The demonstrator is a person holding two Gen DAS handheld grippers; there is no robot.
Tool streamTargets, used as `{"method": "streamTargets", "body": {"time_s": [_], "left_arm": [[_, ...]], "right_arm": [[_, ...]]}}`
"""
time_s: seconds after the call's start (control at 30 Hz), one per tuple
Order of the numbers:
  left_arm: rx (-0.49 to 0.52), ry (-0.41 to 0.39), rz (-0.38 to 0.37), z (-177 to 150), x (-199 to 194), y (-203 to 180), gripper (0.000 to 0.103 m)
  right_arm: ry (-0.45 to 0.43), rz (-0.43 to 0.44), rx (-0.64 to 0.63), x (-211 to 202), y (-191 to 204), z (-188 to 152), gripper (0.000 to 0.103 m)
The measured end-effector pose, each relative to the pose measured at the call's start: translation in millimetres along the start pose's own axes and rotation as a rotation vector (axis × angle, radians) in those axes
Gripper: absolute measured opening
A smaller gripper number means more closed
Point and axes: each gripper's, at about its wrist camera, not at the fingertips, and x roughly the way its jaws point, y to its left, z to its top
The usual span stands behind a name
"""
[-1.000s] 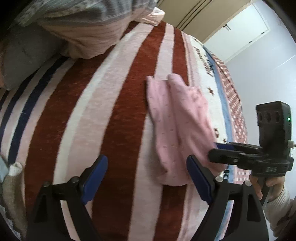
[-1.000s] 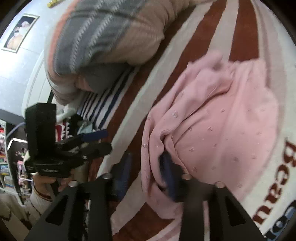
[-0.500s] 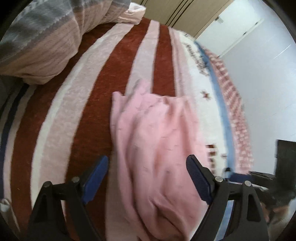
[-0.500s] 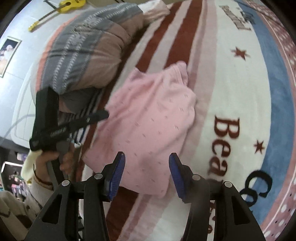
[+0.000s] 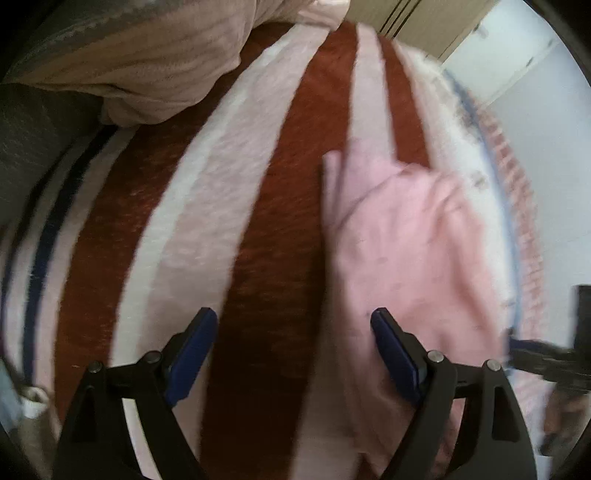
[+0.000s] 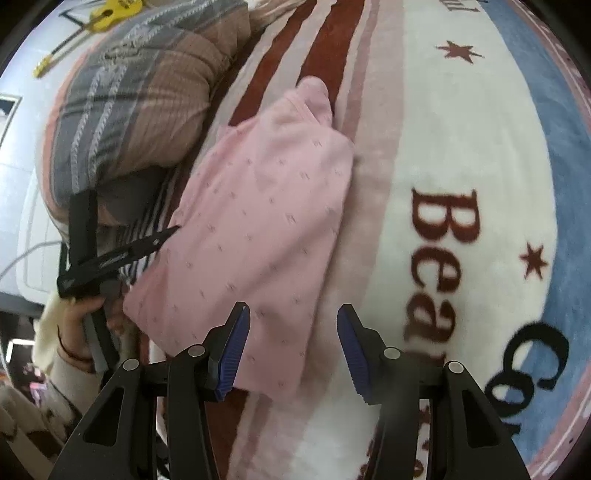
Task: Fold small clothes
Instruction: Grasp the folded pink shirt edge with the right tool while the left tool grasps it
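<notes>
A pink dotted garment (image 6: pixel 258 221) lies folded in a long slab on the striped blanket (image 6: pixel 461 129). My right gripper (image 6: pixel 293 347) hangs just above its near corner. Its jaws are opening and the pads press on nothing. In the left wrist view the same garment (image 5: pixel 406 240) is blurred, and my left gripper (image 5: pixel 295 350) stands open over its left edge, with the right finger (image 5: pixel 395 354) above the cloth. From the right wrist view, the left gripper (image 6: pixel 162 238) points at the garment's far side. The right gripper (image 5: pixel 517 350) shows at the picture's right edge.
A plaid quilt (image 6: pixel 129 96) is bunched up beyond the garment, with a grey pillow (image 5: pixel 33 140) beside it. A hand (image 6: pixel 81 317) in a cream sleeve holds the left gripper. Wardrobe doors (image 5: pixel 424 26) stand past the bed. A yellow toy guitar (image 6: pixel 107 14) hangs on the wall.
My right gripper has let go of the pink garment and drawn back, and its jaws are wider. The garment now lies flat and folded. My left gripper has dropped closer to the garment's left edge.
</notes>
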Motion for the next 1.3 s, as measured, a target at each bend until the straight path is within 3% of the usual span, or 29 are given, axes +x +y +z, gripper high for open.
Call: {"method": "streamTargets", "body": {"time_s": [0.1, 0.17, 0.23, 0.37, 0.53, 0.57, 0.63, 0.73, 0.83, 0.9, 1.1, 1.3], "left_arm": [[-0.060, 0.013, -0.219, 1.4, -11.3, 4.3, 0.086], [-0.051, 0.048, -0.284, -0.9, -8.7, -2.3, 0.087], [-0.034, 0.095, -0.295, -6.1, 0.4, -9.8, 0.086], [-0.070, 0.155, -0.303, -18.4, 22.6, -5.2, 0.086], [-0.155, 0.171, -0.381, -33.5, 43.3, 12.1, 0.070], [-0.166, 0.174, -0.406, -36.4, 46.2, 13.8, 0.066], [-0.181, 0.181, -0.452, -40.9, 52.3, 16.0, 0.049], [-0.197, 0.182, -0.478, -41.7, 56.5, 15.7, 0.036], [-0.169, 0.167, -0.467, -45.0, 52.2, 10.7, 0.030], [-0.161, 0.156, -0.471, -43.9, 47.6, 3.8, 0.028], [-0.153, 0.139, -0.484, -52.0, 16.8, -9.1, 0.026], [-0.153, 0.219, -0.479, -112.3, -12.2, -26.8, 0.026]], "right_arm": [[-0.028, 0.028, 0.017, 1.0, -1.0, 8.1, 0.070], [-0.034, 0.051, 0.021, 5.5, -0.2, 13.4, 0.074], [-0.017, 0.073, 0.030, 15.8, 0.1, 16.3, 0.079], [0.026, 0.099, 0.037, 37.6, 1.5, 14.6, 0.079], [0.069, 0.194, 0.084, 51.8, -2.3, 3.6, 0.079], [0.071, 0.212, 0.095, 52.7, -3.0, 3.1, 0.078], [0.071, 0.248, 0.104, 54.0, -2.9, 2.2, 0.072], [0.067, 0.265, 0.098, 61.7, -1.1, 1.5, 0.067], [0.056, 0.257, 0.079, 62.5, 0.1, 0.9, 0.045], [0.040, 0.272, 0.070, 57.1, 1.5, -0.9, 0.033], [0.034, 0.300, 0.058, 38.2, 12.7, -13.0, 0.030], [0.106, 0.306, 0.072, 12.9, 19.1, -66.4, 0.030]]}}
